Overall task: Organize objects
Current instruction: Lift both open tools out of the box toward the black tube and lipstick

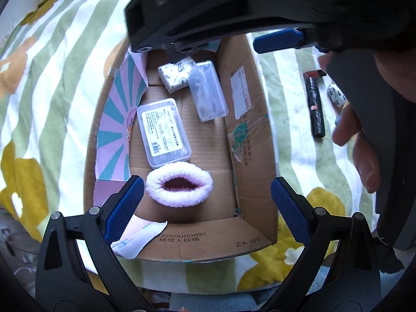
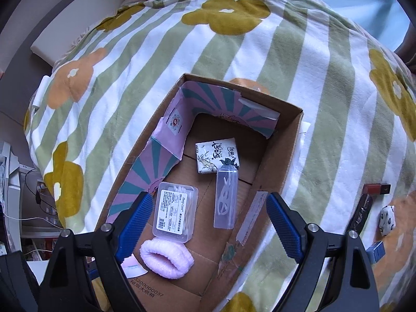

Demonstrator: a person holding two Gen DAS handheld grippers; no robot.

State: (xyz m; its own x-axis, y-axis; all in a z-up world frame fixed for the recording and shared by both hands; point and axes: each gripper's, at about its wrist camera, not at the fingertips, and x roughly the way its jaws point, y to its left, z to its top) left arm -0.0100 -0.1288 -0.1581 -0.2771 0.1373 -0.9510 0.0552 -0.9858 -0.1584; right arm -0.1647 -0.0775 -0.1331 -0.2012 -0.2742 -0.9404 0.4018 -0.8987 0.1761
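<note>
An open cardboard box (image 1: 249,109) (image 2: 286,140) lies on a striped flowered bedspread. Inside are a fluffy pink band (image 1: 179,187) (image 2: 166,257), a clear cotton swab case (image 1: 163,132) (image 2: 176,210), a narrow clear case (image 1: 208,91) (image 2: 226,197) and a tissue pack (image 1: 176,74) (image 2: 217,156). My left gripper (image 1: 208,189) hangs open above the pink band, touching nothing. My right gripper (image 2: 209,208) is open over the two clear cases with nothing between its fingers. In the left wrist view its body fills the top, with one blue finger (image 1: 279,40) showing.
On the bedspread right of the box lie a black stick-shaped pack (image 1: 316,104) (image 2: 361,213), a small white spotted item (image 1: 336,95) (image 2: 387,219), a red and black piece (image 2: 374,189) and a small blue box (image 2: 375,252). A hand (image 1: 358,143) is at the right.
</note>
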